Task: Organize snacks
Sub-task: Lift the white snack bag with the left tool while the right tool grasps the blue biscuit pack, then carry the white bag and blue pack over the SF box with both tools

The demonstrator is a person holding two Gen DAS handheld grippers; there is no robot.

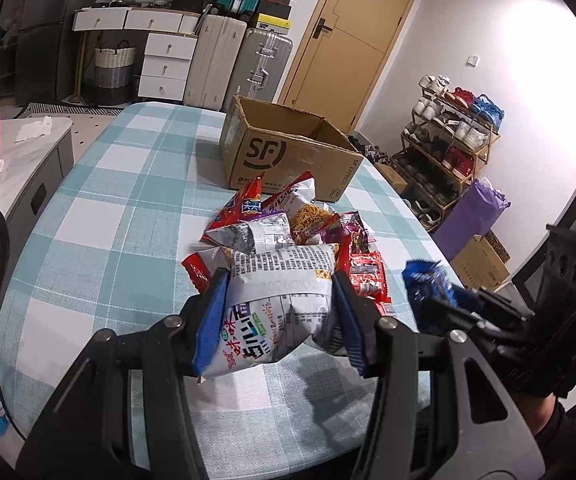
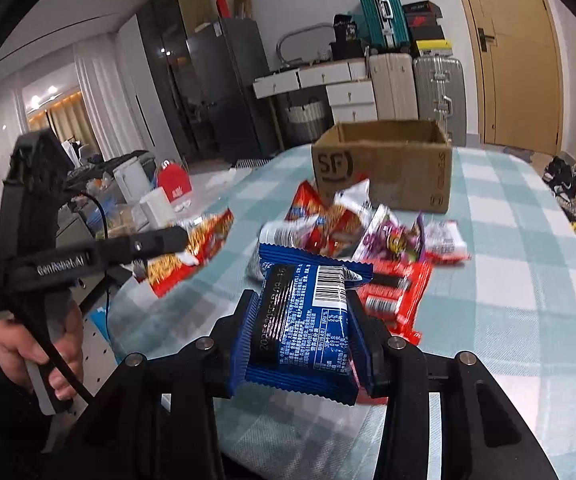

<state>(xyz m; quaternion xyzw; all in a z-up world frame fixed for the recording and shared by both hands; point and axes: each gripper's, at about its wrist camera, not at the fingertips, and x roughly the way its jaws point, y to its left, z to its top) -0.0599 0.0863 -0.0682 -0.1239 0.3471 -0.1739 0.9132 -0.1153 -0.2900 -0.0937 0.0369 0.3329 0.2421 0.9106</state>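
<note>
Over the checked tablecloth (image 1: 119,184), you've got a snack in each gripper.
Your left gripper (image 1: 279,300) is clamped on a white chip bag (image 1: 283,292), and your right gripper (image 2: 302,316) squeezes a blue wrapped snack (image 2: 308,312). Both sit just above the snack pile (image 1: 288,220), with the open cardboard box (image 1: 288,152) right behind it.

Glossy foil snack packets (image 1: 283,236); matt cardboard box (image 1: 288,152); woven tablecloth (image 1: 127,200).

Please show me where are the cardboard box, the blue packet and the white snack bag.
cardboard box (image 1: 288,160): left wrist view, front wall by the logo.
blue packet (image 2: 304,320): right wrist view, middle of its printed back.
white snack bag (image 1: 279,304): left wrist view, its middle.
</note>
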